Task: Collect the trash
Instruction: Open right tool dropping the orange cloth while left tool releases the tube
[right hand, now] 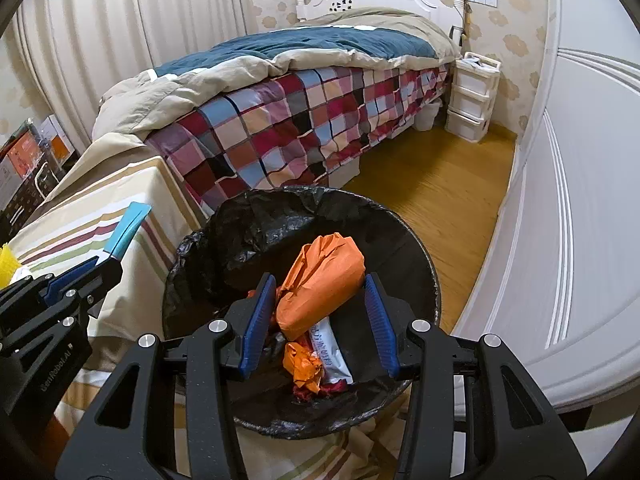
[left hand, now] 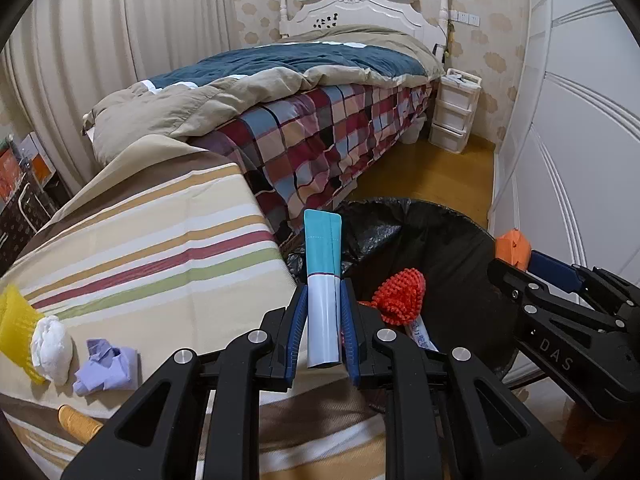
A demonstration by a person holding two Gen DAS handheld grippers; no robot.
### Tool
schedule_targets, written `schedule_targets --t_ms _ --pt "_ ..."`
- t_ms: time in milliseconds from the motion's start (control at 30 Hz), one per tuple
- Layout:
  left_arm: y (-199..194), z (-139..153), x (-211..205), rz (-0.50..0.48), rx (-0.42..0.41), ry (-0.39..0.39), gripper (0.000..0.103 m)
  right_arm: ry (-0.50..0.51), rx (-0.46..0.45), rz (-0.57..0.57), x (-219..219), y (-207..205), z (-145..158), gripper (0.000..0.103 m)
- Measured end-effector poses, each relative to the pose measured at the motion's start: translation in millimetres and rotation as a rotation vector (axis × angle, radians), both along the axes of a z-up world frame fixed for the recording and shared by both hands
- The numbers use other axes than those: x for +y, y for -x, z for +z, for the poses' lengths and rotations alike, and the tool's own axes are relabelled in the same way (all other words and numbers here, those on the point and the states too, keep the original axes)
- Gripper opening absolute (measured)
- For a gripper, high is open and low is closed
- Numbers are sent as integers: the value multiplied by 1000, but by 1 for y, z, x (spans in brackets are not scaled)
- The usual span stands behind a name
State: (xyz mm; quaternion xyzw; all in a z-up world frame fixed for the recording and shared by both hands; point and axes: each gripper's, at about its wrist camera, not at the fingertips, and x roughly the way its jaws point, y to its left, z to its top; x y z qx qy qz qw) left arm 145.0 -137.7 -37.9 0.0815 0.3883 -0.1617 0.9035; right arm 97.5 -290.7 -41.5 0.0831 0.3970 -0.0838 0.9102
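My left gripper (left hand: 323,292) is shut on a teal and white tube-shaped packet (left hand: 322,248), which stands upright between the blue pads at the edge of the striped table (left hand: 160,240), just left of the bin. A black-lined trash bin (right hand: 400,248) sits below my right gripper (right hand: 320,284), which is shut on a crumpled orange paper wad (right hand: 320,280) over the bin's mouth. Inside the bin lie a red knitted item (left hand: 400,296), a white wrapper (right hand: 334,356) and an orange scrap (right hand: 304,368). A white wad (left hand: 52,344), a purple crumpled paper (left hand: 106,364) and yellow mesh (left hand: 16,328) rest on the table.
An orange roll (left hand: 78,422) lies at the table's near edge. A bed with a checked cover (right hand: 300,120) stands behind the bin. A white drawer unit (right hand: 472,96) is by the headboard, white wardrobe doors (right hand: 560,200) on the right, wooden floor (right hand: 432,184) between.
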Motion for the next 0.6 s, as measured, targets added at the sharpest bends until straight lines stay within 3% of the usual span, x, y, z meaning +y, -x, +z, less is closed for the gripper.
schedule_targets --t_ms 200,333,400,600 --pt "-5 -3 -11 -7 4 -21 20 -5 10 -8 -6 -6 -5 45" --pt "-6 -6 -13 -7 11 -29 23 -6 12 -14 -8 -7 -8 52" --pt "-5 -7 -14 -5 9 -35 38 -7 15 -22 -10 -8 -10 57" --pt "-3 -4 -7 13 -1 -22 63 -4 13 -39 -11 -5 -12 61"
